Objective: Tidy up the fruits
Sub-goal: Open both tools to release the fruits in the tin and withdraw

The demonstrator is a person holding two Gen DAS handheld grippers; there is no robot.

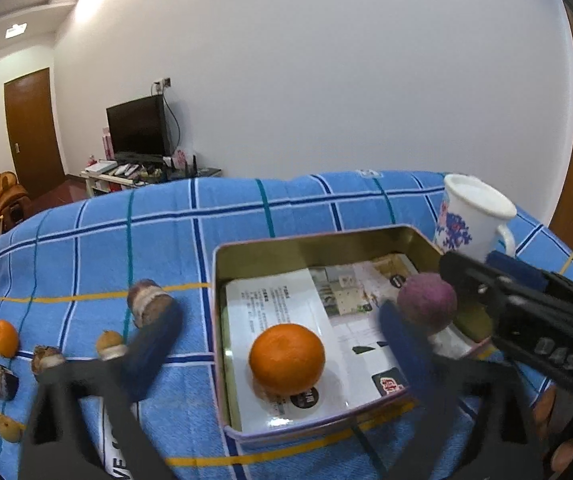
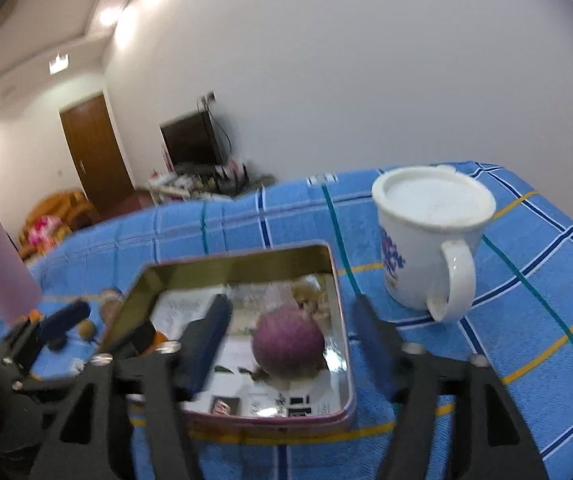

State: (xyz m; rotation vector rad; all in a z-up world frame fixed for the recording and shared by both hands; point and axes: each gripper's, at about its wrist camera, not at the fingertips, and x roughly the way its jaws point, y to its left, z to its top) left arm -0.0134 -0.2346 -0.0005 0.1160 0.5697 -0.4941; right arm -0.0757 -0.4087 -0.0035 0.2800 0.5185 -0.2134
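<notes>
left wrist, round orange [image 1: 286, 358], rect. metal tin [image 1: 326, 244]

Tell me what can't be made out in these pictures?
- Left view: the printing on the paper lining the tin is too small to read.
- Right view: the orange is mostly hidden behind the left claw.
- Right view: the room behind is blurred.
- Both views: the mug's contents don't show.

Blue checked cloth [image 1: 246, 208] with white, navy, teal and yellow lines. Gold-lined tin [image 1: 318, 240] with pink rim, holding bright orange fruit [image 1: 286, 358] and dusty purple fruit [image 1: 426, 300]. White mug [image 2: 426, 248] with blue floral print.
</notes>
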